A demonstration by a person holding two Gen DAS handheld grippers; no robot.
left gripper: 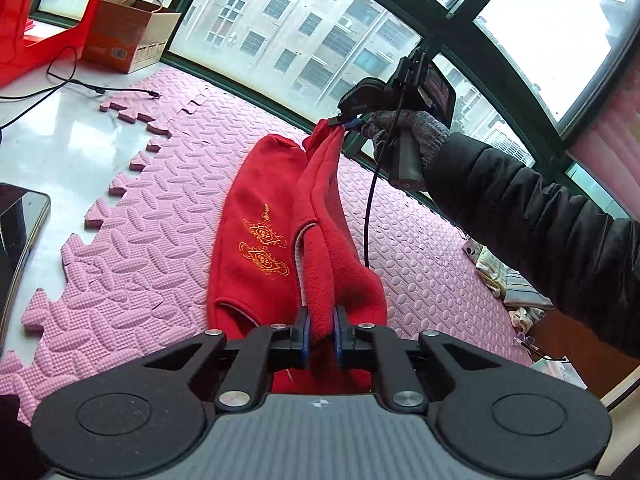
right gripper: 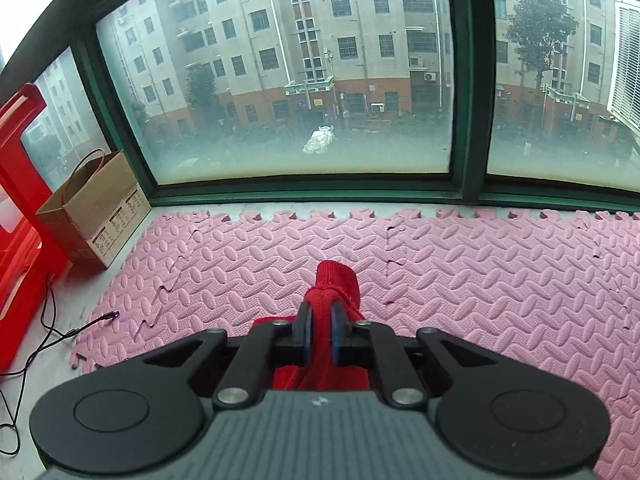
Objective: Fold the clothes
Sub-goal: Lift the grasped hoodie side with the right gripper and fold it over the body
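Red garment hangs stretched between left hand-held gripper and right hand-held gripper, both pinching it.

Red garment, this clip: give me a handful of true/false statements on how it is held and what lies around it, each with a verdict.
1. The left gripper is shut on the red garment. True.
2. The right gripper is open and holds nothing. False: it is shut on red fabric, seen in both views.
3. The garment bears gold embroidery. True.
4. The garment lies over a blue carpet. False: under it is a pink foam mat.
5. A brown cardboard box stands by the window, left of the mat. True.
6. The hand on the right gripper is bare. False: it wears a grey knit glove.
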